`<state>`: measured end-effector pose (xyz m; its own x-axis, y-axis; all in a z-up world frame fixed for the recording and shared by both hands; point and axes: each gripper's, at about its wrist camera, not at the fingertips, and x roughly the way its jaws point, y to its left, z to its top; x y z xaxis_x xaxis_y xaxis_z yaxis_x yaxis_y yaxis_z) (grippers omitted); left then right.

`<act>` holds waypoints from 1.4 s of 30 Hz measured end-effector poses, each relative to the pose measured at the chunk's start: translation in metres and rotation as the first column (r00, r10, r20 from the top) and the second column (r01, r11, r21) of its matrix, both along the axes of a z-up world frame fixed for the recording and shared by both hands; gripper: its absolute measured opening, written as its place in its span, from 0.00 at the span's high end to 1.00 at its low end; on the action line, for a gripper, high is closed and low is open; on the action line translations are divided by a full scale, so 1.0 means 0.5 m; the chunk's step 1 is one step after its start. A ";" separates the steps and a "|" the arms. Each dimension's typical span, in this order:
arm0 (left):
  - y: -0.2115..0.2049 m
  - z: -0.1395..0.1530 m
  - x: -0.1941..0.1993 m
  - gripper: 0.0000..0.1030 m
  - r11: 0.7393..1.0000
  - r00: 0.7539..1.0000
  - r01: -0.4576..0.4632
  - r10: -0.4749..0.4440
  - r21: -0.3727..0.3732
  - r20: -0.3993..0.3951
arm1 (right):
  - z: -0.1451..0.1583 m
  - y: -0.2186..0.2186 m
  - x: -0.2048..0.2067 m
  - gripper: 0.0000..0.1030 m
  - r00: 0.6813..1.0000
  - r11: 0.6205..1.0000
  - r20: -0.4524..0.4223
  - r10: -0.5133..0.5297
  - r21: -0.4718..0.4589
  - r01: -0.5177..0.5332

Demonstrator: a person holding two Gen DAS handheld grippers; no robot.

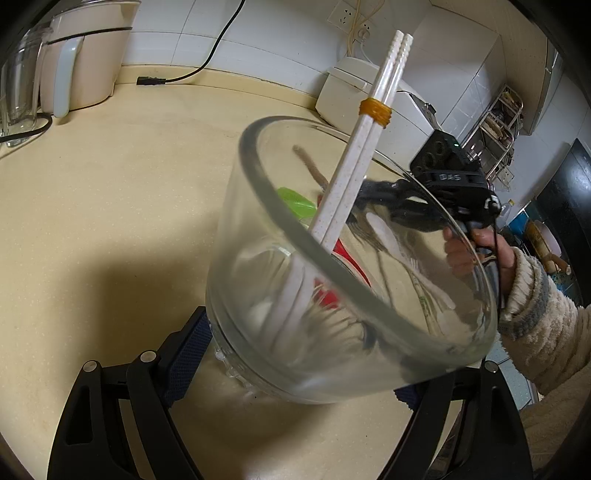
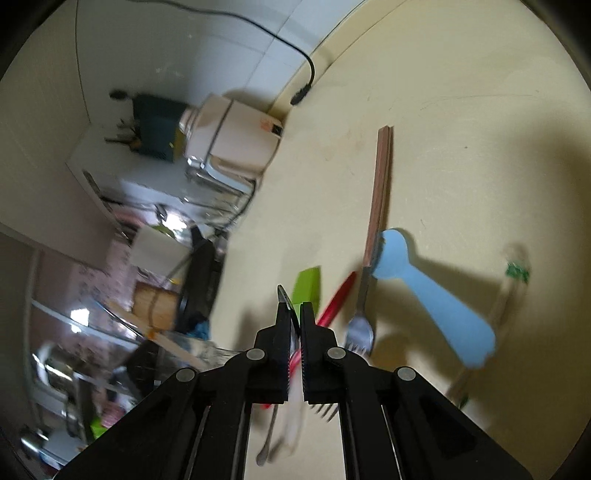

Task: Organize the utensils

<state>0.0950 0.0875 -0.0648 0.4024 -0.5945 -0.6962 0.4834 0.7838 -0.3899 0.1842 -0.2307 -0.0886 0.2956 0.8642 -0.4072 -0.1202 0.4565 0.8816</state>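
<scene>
1. Stretching across both views is a pale cream, speckled surface (image 1: 110, 192) that meets a white tiled wall (image 1: 266, 33) at a raised back edge.
2. On its far left stand a cream appliance (image 1: 88, 55) with a pale handle and a clear glass jug (image 1: 18, 88); a black power cord (image 1: 207, 62) lies along the back, its plug loose on the surface.
3. A white rice cooker (image 1: 369, 99) sits at the back right below a wall socket (image 1: 345, 14), and a metal rack (image 1: 498, 125) stands farther off in the room.
4. The left gripper (image 1: 295, 376) has its fingers clamped on the base of a tilted glass jar (image 1: 332, 332), which holds white chopsticks (image 1: 373, 133) bound by an amber band.
5. The right gripper (image 2: 294, 317) has its fingers nearly together on a thin, blurred utensil; I cannot tell what it is.
6. Loose on the surface lie brown chopsticks (image 2: 380, 192), a blue spoon (image 2: 436, 299), a metal fork (image 2: 360, 325), a red utensil (image 2: 338, 299), a green utensil (image 2: 306, 284) and a blurred clear utensil (image 2: 511, 280) with a green label.
</scene>
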 end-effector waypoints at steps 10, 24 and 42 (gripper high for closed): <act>0.000 0.000 0.000 0.15 1.000 1.000 0.000 0.000 0.001 0.000 | 0.147 -0.043 -0.033 0.96 0.992 0.993 0.105 -0.066 0.102 0.055; 0.001 0.000 0.001 0.15 1.000 1.000 0.000 0.000 0.000 0.000 | 0.335 0.021 -0.013 0.96 0.958 0.991 0.273 -0.091 0.115 0.061; 0.001 0.000 0.001 0.15 1.000 1.000 0.000 0.000 0.000 0.000 | 0.410 0.199 -0.093 0.93 0.795 0.959 0.604 0.058 -0.256 0.125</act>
<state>0.0955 0.0880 -0.0650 0.4025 -0.5946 -0.6960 0.4835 0.7837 -0.3899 0.1379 -0.1312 0.1165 0.5849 0.7319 -0.3496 -0.5621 0.6765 0.4758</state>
